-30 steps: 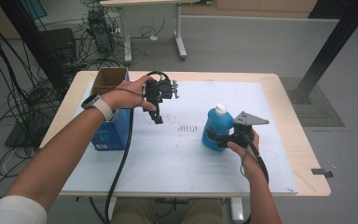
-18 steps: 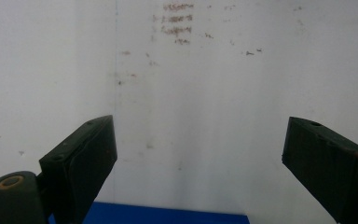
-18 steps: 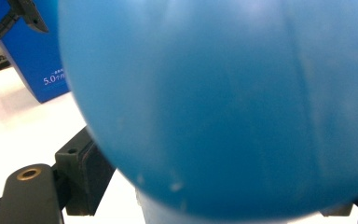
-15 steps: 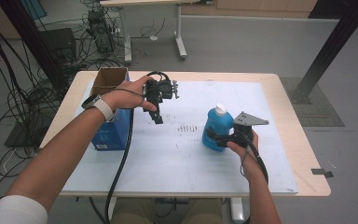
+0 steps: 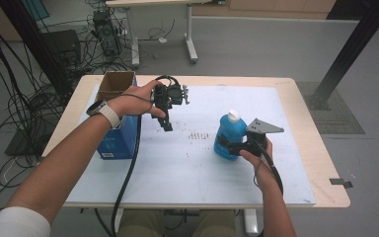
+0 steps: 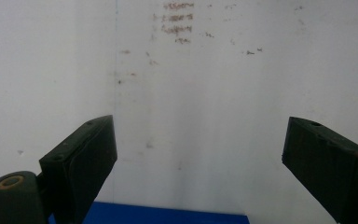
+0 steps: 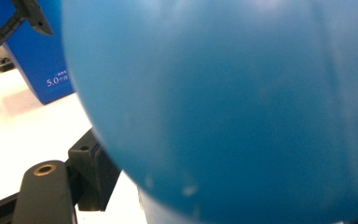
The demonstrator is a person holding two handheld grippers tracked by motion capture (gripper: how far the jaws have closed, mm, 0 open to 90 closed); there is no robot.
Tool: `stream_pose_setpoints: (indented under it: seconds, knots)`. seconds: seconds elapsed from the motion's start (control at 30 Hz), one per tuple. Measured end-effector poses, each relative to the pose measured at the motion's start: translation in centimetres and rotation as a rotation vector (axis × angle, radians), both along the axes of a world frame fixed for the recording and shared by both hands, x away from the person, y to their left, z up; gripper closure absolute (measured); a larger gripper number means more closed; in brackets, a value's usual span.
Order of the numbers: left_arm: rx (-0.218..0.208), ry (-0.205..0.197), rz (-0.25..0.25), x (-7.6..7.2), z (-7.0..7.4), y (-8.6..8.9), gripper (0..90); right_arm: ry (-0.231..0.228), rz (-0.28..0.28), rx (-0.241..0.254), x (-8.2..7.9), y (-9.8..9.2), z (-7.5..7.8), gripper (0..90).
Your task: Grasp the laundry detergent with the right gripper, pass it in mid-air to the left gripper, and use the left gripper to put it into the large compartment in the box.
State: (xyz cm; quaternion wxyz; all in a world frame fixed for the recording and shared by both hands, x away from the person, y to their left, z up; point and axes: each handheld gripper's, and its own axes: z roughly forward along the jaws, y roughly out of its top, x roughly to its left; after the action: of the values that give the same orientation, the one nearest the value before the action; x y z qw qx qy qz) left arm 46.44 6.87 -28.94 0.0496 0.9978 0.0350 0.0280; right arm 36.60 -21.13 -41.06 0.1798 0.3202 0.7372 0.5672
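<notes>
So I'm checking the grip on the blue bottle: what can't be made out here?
- Right tool pads: the blue bottle hides them in the right gripper view.
- Bottle label: blurred, too close.
- Cardboard box contents: hidden by its wall in the high view.
- Brown marks on the mat: too small to read.

Left gripper (image 6: 200, 154) looking down at the white mat (image 6: 205, 93) on the desk, jaws wide apart, nothing between them. Brownish smudges (image 6: 177, 23) up top, blue box edge (image 6: 163, 217) along the bottom.
</notes>
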Motion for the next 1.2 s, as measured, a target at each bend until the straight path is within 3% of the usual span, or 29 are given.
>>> stream_pose_setpoints:
  seconds: [1.2]
  knots:
    - [0.006, 0.004, -0.005, 0.04, -0.33, -0.15, 10.4, -0.014, 0.026, 0.019, 0.25, -0.03, -0.65, 33.9]
